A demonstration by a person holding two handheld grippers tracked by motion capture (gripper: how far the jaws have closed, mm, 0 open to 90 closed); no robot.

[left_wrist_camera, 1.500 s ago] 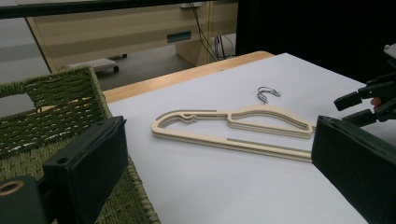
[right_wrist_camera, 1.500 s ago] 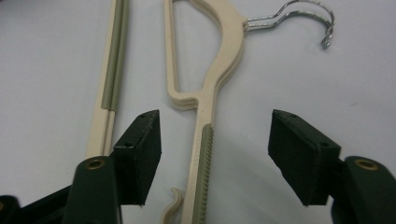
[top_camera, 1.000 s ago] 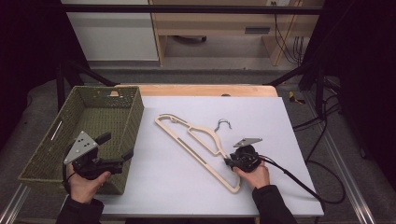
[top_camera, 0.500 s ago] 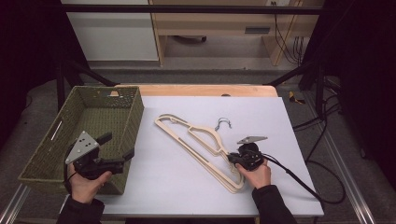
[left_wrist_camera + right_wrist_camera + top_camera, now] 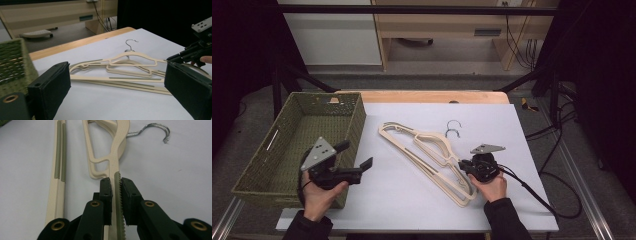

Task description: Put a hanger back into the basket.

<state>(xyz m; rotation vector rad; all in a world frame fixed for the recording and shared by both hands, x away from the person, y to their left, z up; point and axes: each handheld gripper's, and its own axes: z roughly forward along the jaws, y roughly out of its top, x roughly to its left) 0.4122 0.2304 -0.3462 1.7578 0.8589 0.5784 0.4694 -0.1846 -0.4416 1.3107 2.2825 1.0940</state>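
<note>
On the white table (image 5: pixel 412 200), two cream hangers (image 5: pixel 432 150) lay stacked, their long axis running diagonally from the far left, near the woven basket (image 5: pixel 272 165), toward the near right. Their metal hooks (image 5: pixel 453 127) pointed away from the person, toward the far edge.

Right gripper (image 5: pixel 474 167): positioned at the near-right end of the stack, directly over one shoulder arm. In the right gripper view its jaws had just been closing and stood nearly together, pads (image 5: pixel 106 195) pressing from both sides on the ridged grey grip strip (image 5: pixel 117 195) of the upper hanger's arm. The arm ran straight out between the jaws, away from the camera, so the hanger's length extended ahead of the tool toward the hook (image 5: pixel 155 130).

Left gripper (image 5: pixel 357 172): held beside the basket's near corner, jaws spread wide with nothing between them. In the left gripper view the hangers (image 5: pixel 125 72) lay ahead of it, broadside on and well apart from the pads.

Relation of note: the right hand was plainly the nearer and already had its hold at one extreme end, leaving the rest of the hanger's length unsupported ahead of the jaws. Any lift would probably swing that free end downward, and the lower hanger might drag along with it. The basket lay to the left, across the left hand's reach.
</note>
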